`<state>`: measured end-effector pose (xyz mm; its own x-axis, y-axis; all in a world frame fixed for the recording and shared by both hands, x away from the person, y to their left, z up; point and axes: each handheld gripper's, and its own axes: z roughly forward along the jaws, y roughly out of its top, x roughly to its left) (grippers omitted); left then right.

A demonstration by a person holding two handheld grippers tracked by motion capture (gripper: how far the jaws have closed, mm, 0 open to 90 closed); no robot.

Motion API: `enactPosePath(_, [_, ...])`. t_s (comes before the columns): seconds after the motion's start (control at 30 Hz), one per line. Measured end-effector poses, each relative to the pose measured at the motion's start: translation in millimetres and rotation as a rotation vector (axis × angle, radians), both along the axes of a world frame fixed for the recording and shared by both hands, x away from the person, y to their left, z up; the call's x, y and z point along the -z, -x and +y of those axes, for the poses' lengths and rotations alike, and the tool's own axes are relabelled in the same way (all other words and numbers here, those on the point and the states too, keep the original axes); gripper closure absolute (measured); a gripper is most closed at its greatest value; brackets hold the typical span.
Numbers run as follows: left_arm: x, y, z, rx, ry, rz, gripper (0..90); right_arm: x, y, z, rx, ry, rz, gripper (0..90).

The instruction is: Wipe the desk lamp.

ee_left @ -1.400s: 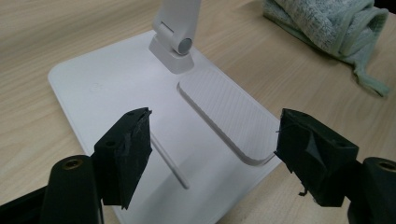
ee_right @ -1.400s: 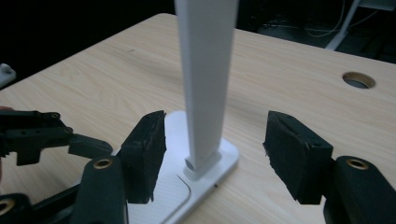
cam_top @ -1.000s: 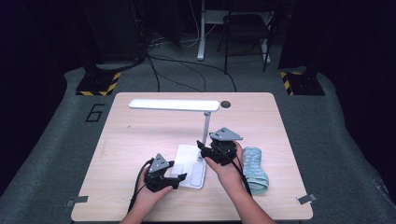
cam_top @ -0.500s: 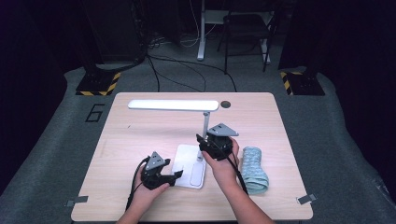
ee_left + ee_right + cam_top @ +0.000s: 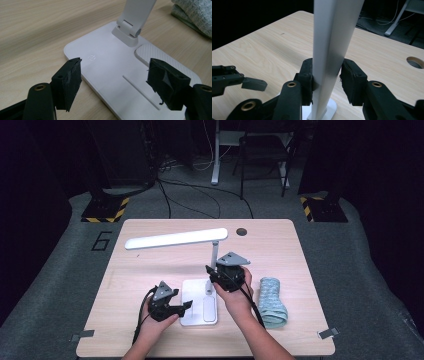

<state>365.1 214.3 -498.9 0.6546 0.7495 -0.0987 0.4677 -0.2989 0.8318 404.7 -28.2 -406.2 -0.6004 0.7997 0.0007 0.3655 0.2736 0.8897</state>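
A white desk lamp (image 5: 200, 290) stands near the middle of the wooden table (image 5: 300, 250), its flat base toward the person's edge. The right gripper (image 5: 220, 272) has the lamp's upright post (image 5: 332, 50) between its jaws, which have just been closing; in the right gripper view the left pad lies against the post, while a sliver of a gap seems to remain at the right pad, so a firm grasp cannot be confirmed. The left gripper (image 5: 113, 80) hovers over the base (image 5: 110, 67) with its jaws spread and holding nothing (one pad past the base's near edge, the other above its surface). The post's top is cut off in both gripper views. The post rises nearly vertical; the long lamp head (image 5: 175, 239) runs left across the table, tilted slightly. A folded grey cloth (image 5: 272, 301) lies just beside the right hand (image 5: 235, 295).
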Motion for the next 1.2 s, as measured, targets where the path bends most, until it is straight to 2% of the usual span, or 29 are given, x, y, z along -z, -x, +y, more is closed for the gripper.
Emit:
enactPosePath(0.23, [0.1, -0.7, 1.3, -0.014, 0.006, -0.007, 27.3, 0.4, 1.0, -12.4, 0.018, -0.013, 0.003, 62.7])
enactPosePath(0.3, [0.0, -1.3, 2.2, -0.011, 0.006, 0.006, 27.3, 0.6, 0.4, -17.2, 0.021, -0.036, 0.022, 64.3])
enactPosePath(0.43, [0.7, -2.4, 2.3, -0.004, -0.001, 0.002, 27.3, 1.1, -2.7, -18.0, -0.028, -0.05, 0.024, 68.1])
enactPosePath(0.5, [1.7, -2.5, 1.7, -0.015, -0.001, 0.001, 27.3, 1.0, -2.5, -17.2, -0.032, -0.047, 0.023, 69.8])
enactPosePath(0.67, [1.9, -2.7, 3.0, -0.005, -0.006, 0.009, 27.3, -0.1, -0.7, -5.9, -0.085, -0.059, 0.045, 76.2])
enactPosePath(0.73, [2.8, -2.7, 2.0, -0.007, -0.008, 0.001, 27.3, -0.9, -0.8, -3.1, -0.094, -0.049, 0.046, 76.4])
enactPosePath(0.77, [2.2, -2.7, 2.3, 0.006, -0.018, 0.011, 27.3, -1.8, -1.1, 0.0, -0.103, -0.035, 0.04, 76.5])
enactPosePath(0.8, [3.4, -2.8, 1.1, 0.001, -0.012, 0.003, 27.3, -2.1, -2.4, 1.7, -0.117, -0.034, 0.044, 76.5])
enactPosePath(0.9, [4.3, -3.4, 0.8, 0.013, -0.027, 0.018, 27.3, -1.7, -6.4, 2.6, -0.15, -0.038, 0.044, 76.5])
enactPosePath(1.07, [8.1, -5.9, 0.9, 0.006, -0.026, 0.03, 27.3, 0.6, -10.1, 4.9, -0.2, -0.06, 0.04, 75.0])
enactPosePath(1.17, [10.1, -5.9, -0.5, 0.001, -0.029, 0.031, 27.3, 1.9, -7.3, 4.2, -0.217, -0.087, 0.038, 65.4])
enactPosePath(1.2, [10.5, -5.8, -0.8, 0.002, -0.029, 0.033, 27.5, 2.8, -3.8, 3.0, -0.204, -0.094, 0.036, 62.2])
